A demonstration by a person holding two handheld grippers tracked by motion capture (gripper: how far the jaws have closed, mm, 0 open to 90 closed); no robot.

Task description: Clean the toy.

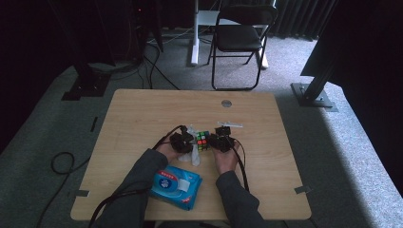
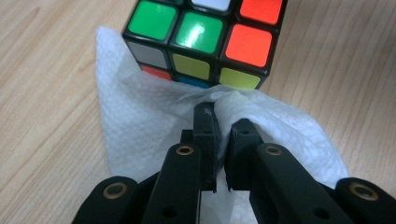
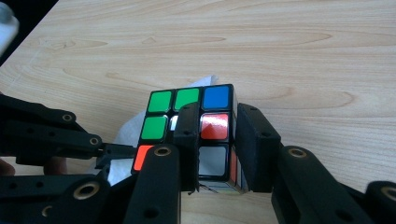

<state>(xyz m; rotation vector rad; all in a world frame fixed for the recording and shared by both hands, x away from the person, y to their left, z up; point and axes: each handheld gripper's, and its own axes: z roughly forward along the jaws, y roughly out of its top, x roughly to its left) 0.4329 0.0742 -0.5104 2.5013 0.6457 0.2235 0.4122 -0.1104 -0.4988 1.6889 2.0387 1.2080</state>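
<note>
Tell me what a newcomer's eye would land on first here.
First, the bright puzzle cube at the middle of the wooden table, clamped by the right gripper. Next, the white wipe pinched in the left gripper against the cube's side. Then the blue wipes pack near the table's front edge.

I count one Rubik's cube (image 1: pixel 203 140), one white tissue (image 1: pixel 194 151) and one blue pack of wet wipes (image 1: pixel 176 186) on my one wooden worktop (image 1: pixel 142 118). I hold two tongs, left (image 1: pixel 186 142) and right (image 1: pixel 217 141). One folding chair (image 1: pixel 240 35) stands beyond.
</note>
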